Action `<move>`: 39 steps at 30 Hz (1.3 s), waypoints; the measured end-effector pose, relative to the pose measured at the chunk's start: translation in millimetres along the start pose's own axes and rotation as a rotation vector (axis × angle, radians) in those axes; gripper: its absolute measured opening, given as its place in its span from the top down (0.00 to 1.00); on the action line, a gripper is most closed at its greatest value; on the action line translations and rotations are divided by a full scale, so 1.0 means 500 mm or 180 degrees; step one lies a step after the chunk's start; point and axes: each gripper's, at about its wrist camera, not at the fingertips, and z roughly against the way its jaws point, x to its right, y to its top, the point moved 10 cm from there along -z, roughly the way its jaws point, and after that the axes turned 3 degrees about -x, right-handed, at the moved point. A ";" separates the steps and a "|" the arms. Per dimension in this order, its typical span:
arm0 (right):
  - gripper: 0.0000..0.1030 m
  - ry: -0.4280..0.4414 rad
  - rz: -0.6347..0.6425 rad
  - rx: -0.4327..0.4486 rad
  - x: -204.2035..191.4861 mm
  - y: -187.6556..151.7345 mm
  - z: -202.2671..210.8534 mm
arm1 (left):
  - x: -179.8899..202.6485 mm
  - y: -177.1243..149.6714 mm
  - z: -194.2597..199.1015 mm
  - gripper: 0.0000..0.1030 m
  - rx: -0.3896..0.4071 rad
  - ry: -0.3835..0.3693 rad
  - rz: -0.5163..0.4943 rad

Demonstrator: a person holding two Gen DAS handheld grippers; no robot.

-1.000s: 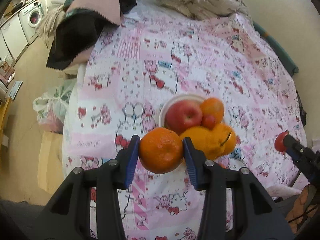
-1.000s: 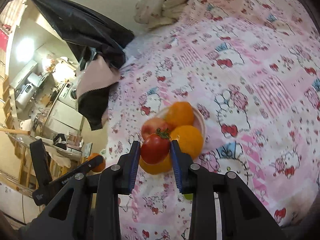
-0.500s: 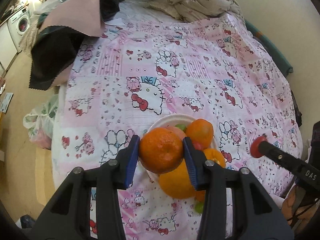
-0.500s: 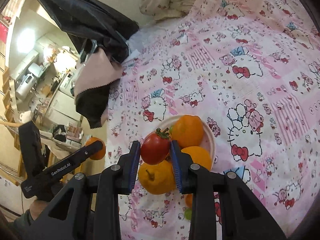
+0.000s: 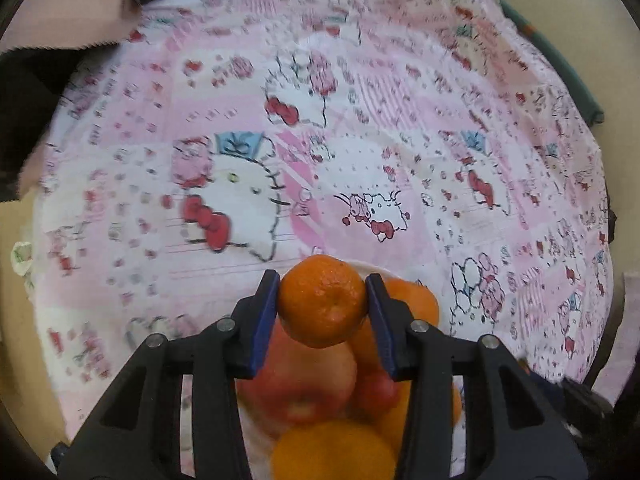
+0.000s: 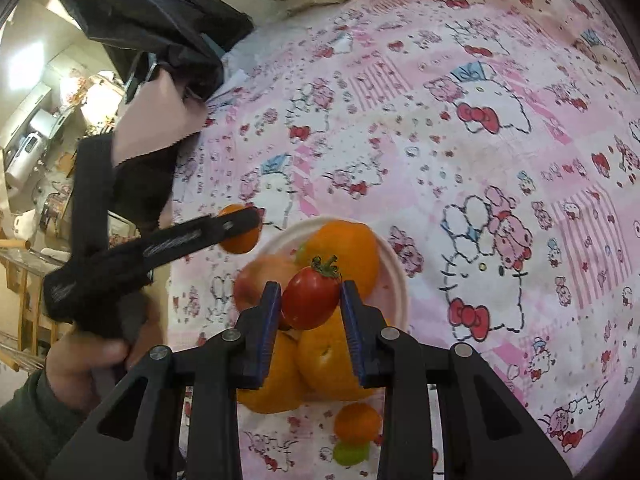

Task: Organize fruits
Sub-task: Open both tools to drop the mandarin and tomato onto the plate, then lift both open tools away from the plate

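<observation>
Piling nearly done: plate (image 6: 394, 276) heaped; tangerine (image 5: 322, 301) clamped in left gripper (image 5: 322, 308), tomato (image 6: 311, 297) in right gripper (image 6: 310, 300), neither placed.

1. The left wrist view looks forward along its own two fingers (image 5: 262, 320), steeply down onto a bed cover (image 5: 360, 120) printed in pink and white; it sits close above a plate (image 5: 372, 269) heaped with fruit, which fills the lower middle and is blurred
2. The right wrist view looks down along its own fingers (image 6: 266, 320) at a shallower tilt, so it also takes in a dark cloth (image 6: 152, 12) and a lit room at the far left
3. Both views share the bed cover, the plate (image 6: 396, 276) and its fruit
4. The right wrist view also shows the left gripper (image 6: 240, 229) from the side, held in a hand (image 6: 92, 360), at the plate's left edge
</observation>
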 end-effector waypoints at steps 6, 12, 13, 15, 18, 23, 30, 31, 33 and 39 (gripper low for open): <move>0.69 -0.0045 -0.0201 -0.0025 0.051 0.019 -0.011 | 0.021 -0.003 -0.076 0.62 -0.0190 0.0067 -0.0104; 0.69 -0.0183 -0.0362 -0.0291 0.099 0.008 -0.081 | 0.012 -0.001 -0.093 0.60 -0.0309 0.0045 -0.0049; 0.69 -0.0207 -0.0358 -0.0321 0.103 0.005 -0.091 | 0.012 -0.001 -0.095 0.59 -0.0335 0.0038 -0.0056; 0.69 -0.0262 -0.0335 -0.0342 0.106 0.003 -0.103 | 0.014 0.000 -0.092 0.47 -0.0322 0.0020 -0.0066; 0.69 -0.0274 -0.0308 -0.0405 0.108 -0.003 -0.120 | 0.025 0.006 -0.076 0.32 -0.0250 -0.0021 -0.0114; 0.66 -0.0265 -0.0417 -0.0518 0.117 -0.015 -0.139 | 0.032 0.004 -0.052 0.28 -0.0184 0.0018 -0.0187; 0.47 -0.0245 -0.0413 -0.0449 0.109 -0.006 -0.125 | 0.026 -0.004 0.004 0.27 0.0062 0.0097 -0.0248; 0.47 -0.0255 -0.0409 -0.0428 0.108 -0.003 -0.119 | 0.024 -0.006 0.011 0.27 0.0091 0.0108 -0.0250; 0.47 -0.0258 -0.0383 -0.0384 0.104 0.003 -0.107 | 0.021 -0.012 0.025 0.27 0.0152 0.0125 -0.0247; 0.47 -0.0256 -0.0410 -0.0298 0.101 0.006 -0.077 | 0.008 -0.031 0.077 0.27 0.0352 0.0213 -0.0226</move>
